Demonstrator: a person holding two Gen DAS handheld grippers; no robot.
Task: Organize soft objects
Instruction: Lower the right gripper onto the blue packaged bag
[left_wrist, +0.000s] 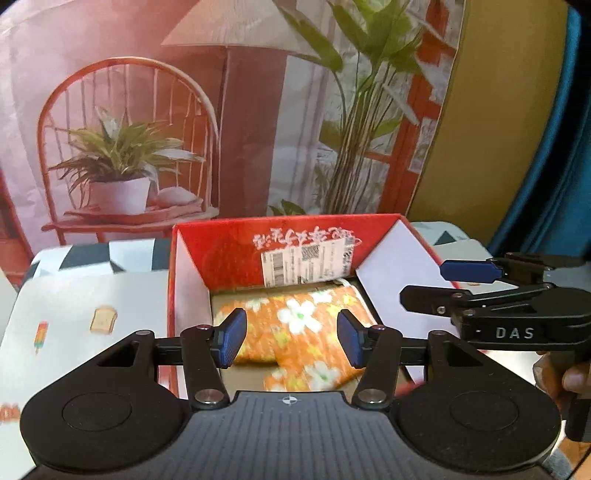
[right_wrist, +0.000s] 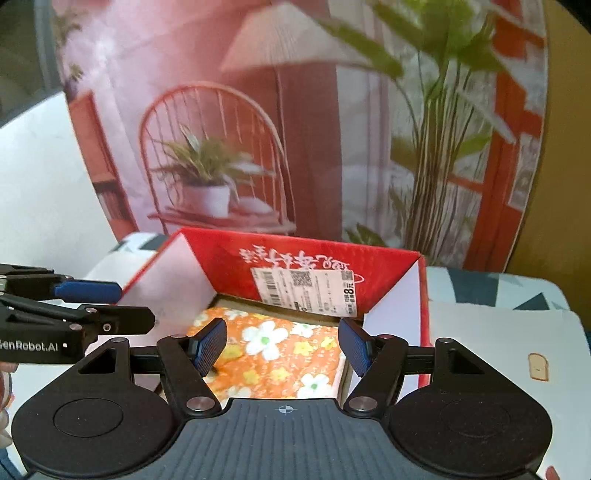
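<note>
A printed backdrop (left_wrist: 184, 110) of a chair, lamp and plants is filling the far side of both views. In front of it a patterned table cover (left_wrist: 74, 295) is carrying a red cardboard box (left_wrist: 221, 251) with its flaps standing up. Inside, a folded orange flowered cloth (left_wrist: 295, 325) is lying on the box floor, close to the far wall under a white shipping label (right_wrist: 306, 291).

The left gripper (left_wrist: 290, 338) is hovering above the cloth with its jaws parted and nothing between the pads. The right gripper (right_wrist: 284, 345) is hovering likewise, jaws spread and empty, just beside the left one.

Judging from this, the cloth is already placed and the step in hand is the release and retreat. Doing it well means lifting both claws straight clear of the flaps without snagging a fold, so that the cloth stays flat.

The near edge of the cloth is being hidden by the gripper bodies, and one fold looks loose in the left view. Blur is making the label unreadable. Only part of a person's hand (left_wrist: 569, 376) is showing.
</note>
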